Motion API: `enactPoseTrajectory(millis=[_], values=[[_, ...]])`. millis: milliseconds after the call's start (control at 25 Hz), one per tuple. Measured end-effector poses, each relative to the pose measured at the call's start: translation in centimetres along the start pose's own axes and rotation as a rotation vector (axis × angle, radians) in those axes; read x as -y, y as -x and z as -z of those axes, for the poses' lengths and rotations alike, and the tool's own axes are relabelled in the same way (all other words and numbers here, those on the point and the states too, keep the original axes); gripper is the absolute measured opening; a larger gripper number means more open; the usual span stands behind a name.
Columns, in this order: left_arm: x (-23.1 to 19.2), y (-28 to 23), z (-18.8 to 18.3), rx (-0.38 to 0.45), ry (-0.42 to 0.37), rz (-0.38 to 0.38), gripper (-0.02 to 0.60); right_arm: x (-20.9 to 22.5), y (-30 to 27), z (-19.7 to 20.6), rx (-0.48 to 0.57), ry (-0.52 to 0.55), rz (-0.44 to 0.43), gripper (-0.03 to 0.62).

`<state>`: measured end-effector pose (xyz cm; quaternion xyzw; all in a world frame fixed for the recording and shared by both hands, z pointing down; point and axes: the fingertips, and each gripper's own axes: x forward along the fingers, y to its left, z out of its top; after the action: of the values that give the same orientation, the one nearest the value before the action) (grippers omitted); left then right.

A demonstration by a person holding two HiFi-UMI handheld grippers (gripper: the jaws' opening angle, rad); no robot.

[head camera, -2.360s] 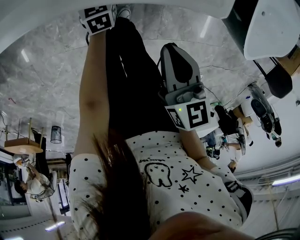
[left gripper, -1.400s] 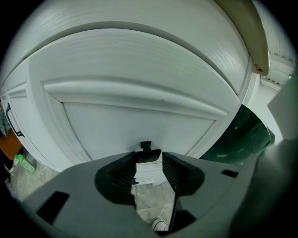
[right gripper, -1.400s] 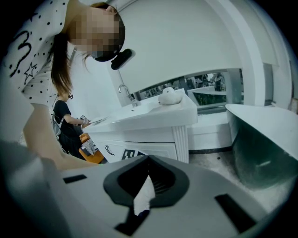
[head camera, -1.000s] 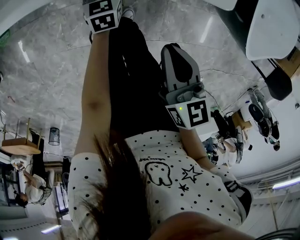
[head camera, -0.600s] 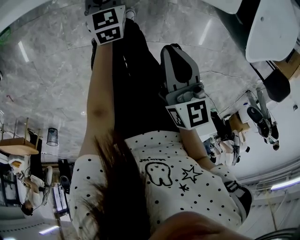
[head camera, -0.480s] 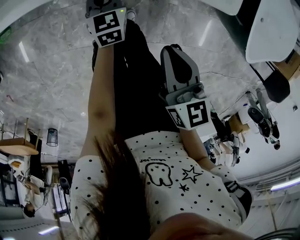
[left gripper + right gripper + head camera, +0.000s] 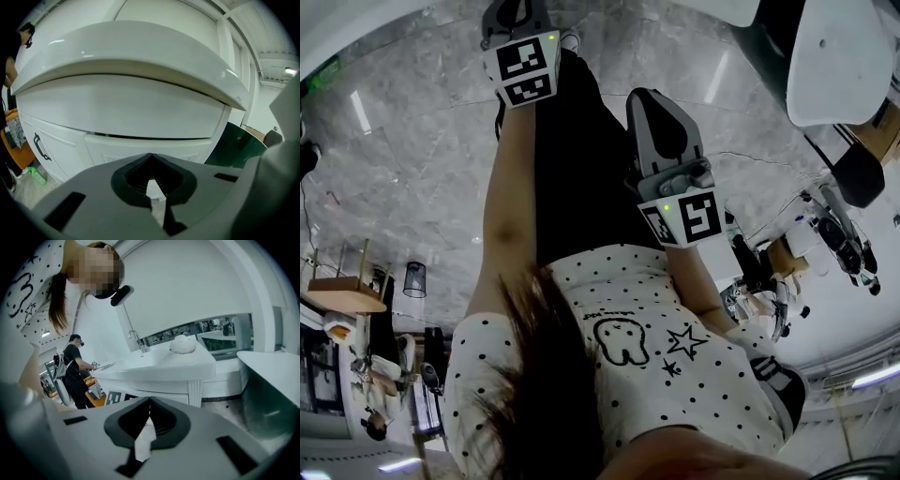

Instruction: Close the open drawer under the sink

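The left gripper view faces a white sink cabinet, with the curved basin rim (image 7: 140,51) overhanging it. Under the rim sits a white drawer front (image 7: 154,150), and a thin dark gap runs along its top edge. My left gripper (image 7: 151,155) is shut with nothing in it and hangs just short of that front. In the head view the left gripper (image 7: 514,17) is at the top, past its marker cube (image 7: 523,67). My right gripper (image 7: 649,98) is at mid-frame, beside the person's dark trousers. It is shut and empty (image 7: 149,401), pointing at another white sink counter (image 7: 159,364).
A cabinet door with a black handle (image 7: 40,146) stands left of the drawer, and a dark green panel (image 7: 234,140) is to its right. A faucet (image 7: 136,339) and a person in black (image 7: 75,371) are by the far counter. The floor is grey marble (image 7: 403,150).
My left gripper has lifted toward the camera, so its marker cube sits lower and fuller in the head view. The right gripper has shifted slightly to the right.
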<state>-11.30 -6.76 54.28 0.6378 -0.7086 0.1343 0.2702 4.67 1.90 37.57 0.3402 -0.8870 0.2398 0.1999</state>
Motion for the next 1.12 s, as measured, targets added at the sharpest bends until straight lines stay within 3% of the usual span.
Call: enactPoseTrajectory(millis=[600,880,1120], values=[[1.7,6.4,-6.1,0.049,-0.042,0.000,0.003,0.5,3.9,-4.6,0.051,0.052,0.010,0.014],[2.2,8.2,-9.4,0.077,-0.079,-0.001,0.003,-1.0,5.4,-5.2,0.053,0.057,-0.066,0.014],[3.7,11.0,-11.7,0.109,-0.075,0.009,0.003,-0.4,6.4,-7.3,0.090,0.094,-0.071,0.014]])
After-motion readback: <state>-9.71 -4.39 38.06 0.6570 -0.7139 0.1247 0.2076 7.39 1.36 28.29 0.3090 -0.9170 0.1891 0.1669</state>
